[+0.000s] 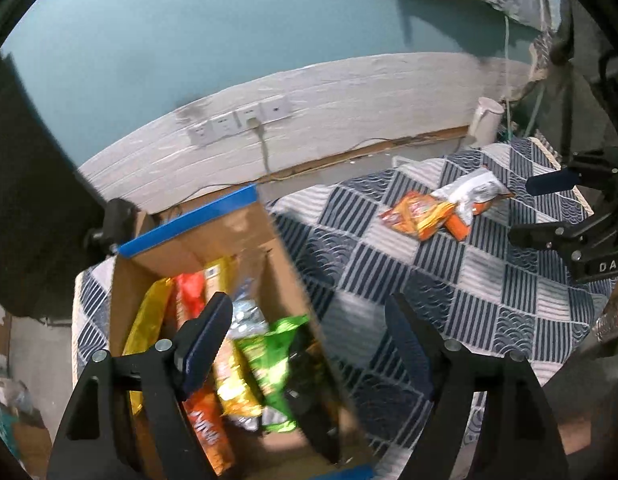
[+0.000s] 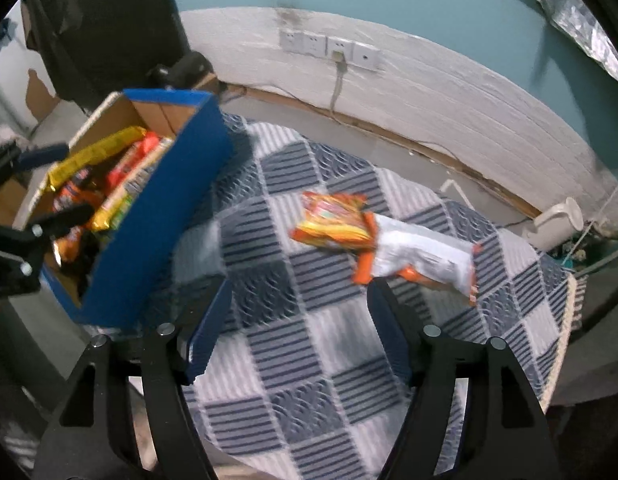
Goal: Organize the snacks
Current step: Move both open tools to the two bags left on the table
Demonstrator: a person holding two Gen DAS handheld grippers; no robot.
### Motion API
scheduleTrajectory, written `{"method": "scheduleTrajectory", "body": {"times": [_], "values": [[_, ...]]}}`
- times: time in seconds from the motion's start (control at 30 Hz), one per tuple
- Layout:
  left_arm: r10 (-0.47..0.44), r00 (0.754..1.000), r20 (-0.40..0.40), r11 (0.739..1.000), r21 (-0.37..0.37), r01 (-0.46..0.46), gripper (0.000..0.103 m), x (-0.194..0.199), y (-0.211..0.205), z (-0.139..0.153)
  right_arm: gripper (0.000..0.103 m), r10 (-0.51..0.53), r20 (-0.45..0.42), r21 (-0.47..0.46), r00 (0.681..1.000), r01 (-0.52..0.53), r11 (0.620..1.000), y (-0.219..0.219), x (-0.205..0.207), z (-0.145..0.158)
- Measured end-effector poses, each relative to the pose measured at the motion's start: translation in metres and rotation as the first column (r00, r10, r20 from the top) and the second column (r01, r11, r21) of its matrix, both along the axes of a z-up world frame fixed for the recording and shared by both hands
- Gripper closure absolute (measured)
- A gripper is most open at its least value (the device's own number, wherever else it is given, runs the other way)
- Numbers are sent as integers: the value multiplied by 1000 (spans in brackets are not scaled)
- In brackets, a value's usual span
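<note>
Two hand-held claws are hovering over a bench draped in a blue-and-white checked cloth (image 2: 293, 360), each with its jaws standing apart and nothing between them. The left claw (image 1: 309, 344) is hanging above the right wall of a cardboard box (image 1: 285, 264) with a blue outer face, its left finger over the box's inside and its right finger over the cloth. Inside the box, snack packets are standing packed side by side — a yellow one (image 1: 147, 328), a red one (image 1: 189, 292), an orange one (image 1: 209, 420) and a green one (image 1: 277, 360) at the near end. The right claw (image 2: 299, 320) is pointing down at bare cloth, just near of a small heap of snacks lying flat — an orange-and-yellow packet (image 2: 335, 220) overlapping a white packet (image 2: 425, 256) with orange ends. The box is sitting at the left edge of the bench, well apart from the heap toward the far right. Behind the bench, a row of wall sockets (image 2: 329, 46) is showing on white panelling, one with a plug and cord hanging. A white jug (image 2: 557, 220) is standing off the far right corner.
</note>
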State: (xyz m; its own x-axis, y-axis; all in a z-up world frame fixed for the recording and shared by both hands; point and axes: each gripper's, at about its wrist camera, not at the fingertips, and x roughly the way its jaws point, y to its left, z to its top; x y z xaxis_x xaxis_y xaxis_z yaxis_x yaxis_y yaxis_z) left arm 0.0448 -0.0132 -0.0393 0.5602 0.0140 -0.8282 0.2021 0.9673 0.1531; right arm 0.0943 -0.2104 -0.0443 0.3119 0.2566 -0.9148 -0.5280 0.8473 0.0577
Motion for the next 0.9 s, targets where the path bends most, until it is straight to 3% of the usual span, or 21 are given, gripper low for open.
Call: {"method": "scheduleTrajectory", "body": {"times": [0.23, 0.43, 0.7, 0.9], "values": [[-31, 997, -74, 999, -20, 30, 22, 43, -42, -4, 32, -48, -44, -25, 998, 47, 999, -49, 34, -12], [-34, 991, -130, 999, 8, 36, 22, 84, -70, -25, 32, -106, -50, -57, 993, 103, 993, -78, 81, -30], [-5, 984, -179, 1000, 21, 9, 22, 133, -87, -61, 32, -173, -92, -72, 981, 167, 983, -98, 132, -68], [-27, 985, -171, 998, 51, 36, 22, 163, -95, -75, 32, -184, -103, -92, 978, 174, 980, -102, 155, -88]]}}
